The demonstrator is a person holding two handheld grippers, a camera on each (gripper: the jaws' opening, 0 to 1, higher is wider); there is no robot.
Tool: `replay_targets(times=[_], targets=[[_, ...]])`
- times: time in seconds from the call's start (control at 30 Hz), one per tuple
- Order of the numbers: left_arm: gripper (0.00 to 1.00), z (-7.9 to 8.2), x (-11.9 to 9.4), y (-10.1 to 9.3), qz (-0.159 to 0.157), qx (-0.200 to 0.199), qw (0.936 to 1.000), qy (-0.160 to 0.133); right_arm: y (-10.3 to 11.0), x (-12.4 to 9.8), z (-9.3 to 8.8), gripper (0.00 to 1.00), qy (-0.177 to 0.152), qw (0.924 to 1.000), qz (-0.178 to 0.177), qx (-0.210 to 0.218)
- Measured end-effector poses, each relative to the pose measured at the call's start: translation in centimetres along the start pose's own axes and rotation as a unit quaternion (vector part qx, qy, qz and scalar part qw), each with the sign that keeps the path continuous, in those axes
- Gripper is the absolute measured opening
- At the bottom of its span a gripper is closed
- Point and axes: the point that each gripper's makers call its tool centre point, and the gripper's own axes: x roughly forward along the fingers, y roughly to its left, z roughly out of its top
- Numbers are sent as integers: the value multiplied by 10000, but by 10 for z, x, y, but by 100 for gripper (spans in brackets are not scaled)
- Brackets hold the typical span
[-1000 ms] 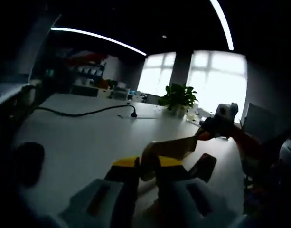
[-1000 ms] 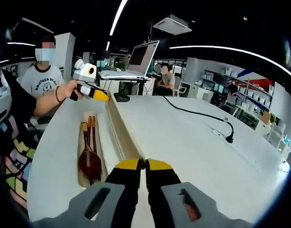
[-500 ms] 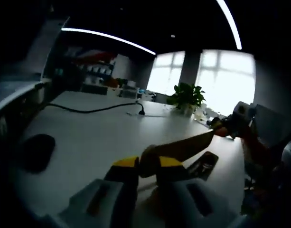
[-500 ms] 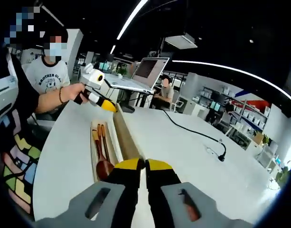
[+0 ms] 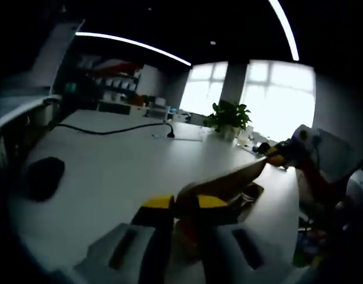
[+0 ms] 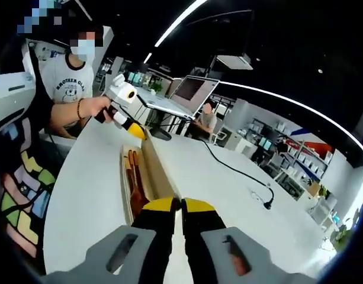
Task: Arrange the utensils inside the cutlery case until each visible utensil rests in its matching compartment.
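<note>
A long wooden lid (image 6: 159, 173) runs from my right gripper (image 6: 181, 205), shut on its near end, to my left gripper (image 6: 134, 131), which holds its far end. In the left gripper view the same lid (image 5: 231, 179) stretches from my left gripper (image 5: 185, 202), shut on it, to the right gripper (image 5: 275, 158). Beside and below the lid lies the open wooden case (image 6: 125, 180) on the white table. Inside it are a dark wooden spoon and chopsticks (image 6: 134, 177), the spoon's bowl hidden behind my jaws. The case (image 5: 250, 194) looks dark under the lid.
A black mouse (image 5: 44, 176) and a black cable (image 5: 110, 130) lie on the white table (image 5: 122, 171), with a potted plant (image 5: 228, 118) at its far edge. A laptop (image 6: 190, 94) stands beyond the case. A person (image 6: 71, 89) holds the left gripper; another sits behind.
Both grippers stay shut on the lid. The right gripper view has tilted upward and moved in, so the spoon's bowl has slipped behind my jaws. The left gripper view has shifted slightly.
</note>
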Motion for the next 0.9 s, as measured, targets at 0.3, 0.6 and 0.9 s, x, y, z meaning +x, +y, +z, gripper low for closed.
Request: replay_targets(times=[0.3, 0.6, 0.9], targets=[[12, -6, -5, -1, 18, -54, 10000, 33, 9, -1, -7, 3, -200, 9990, -79, -381], [12, -20, -4, -10, -45, 120, 9996, 267, 8, -3, -15, 3, -190, 9975, -286, -616], [11, -13, -13, -11, 56, 256, 9996, 62, 16, -5, -14, 3, -425, 9885, -433, -1385]])
